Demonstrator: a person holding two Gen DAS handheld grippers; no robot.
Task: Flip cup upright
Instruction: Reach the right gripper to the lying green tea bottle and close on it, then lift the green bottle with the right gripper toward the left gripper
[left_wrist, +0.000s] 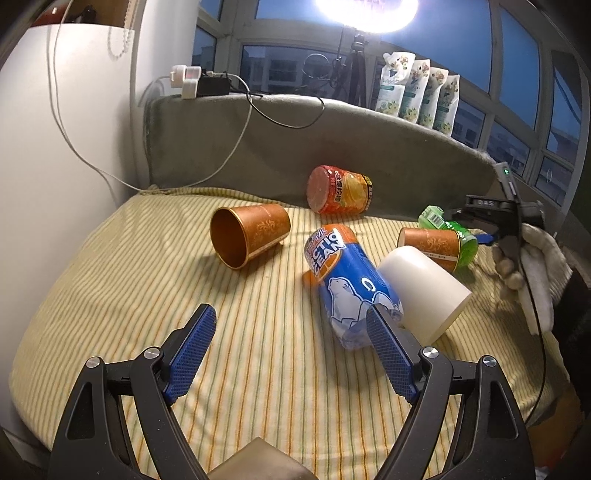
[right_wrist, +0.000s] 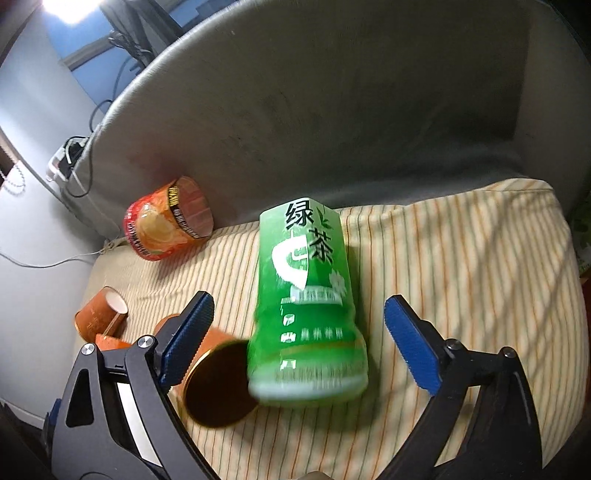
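Note:
Several cups lie on their sides on the striped cushion (left_wrist: 147, 295). An orange paper cup (left_wrist: 248, 235) lies at centre left, mouth toward me. A white cup (left_wrist: 424, 291) lies at the right beside a second orange cup (left_wrist: 430, 245). My left gripper (left_wrist: 291, 332) is open and empty above the cushion, short of the cups. My right gripper (right_wrist: 299, 325) is open around a green tea cup (right_wrist: 306, 302) lying on its side, fingers apart from it. An orange cup's mouth (right_wrist: 218, 384) shows beside the green one. The right gripper also shows in the left wrist view (left_wrist: 480, 229).
A blue Arctic Ocean cup (left_wrist: 351, 284) lies against the white cup. An orange-red snack cup (left_wrist: 338, 190) rests against the grey sofa back (left_wrist: 369, 147). Cables, chargers and several pouches (left_wrist: 417, 88) sit on the ledge behind. A white wall (left_wrist: 55, 166) stands at the left.

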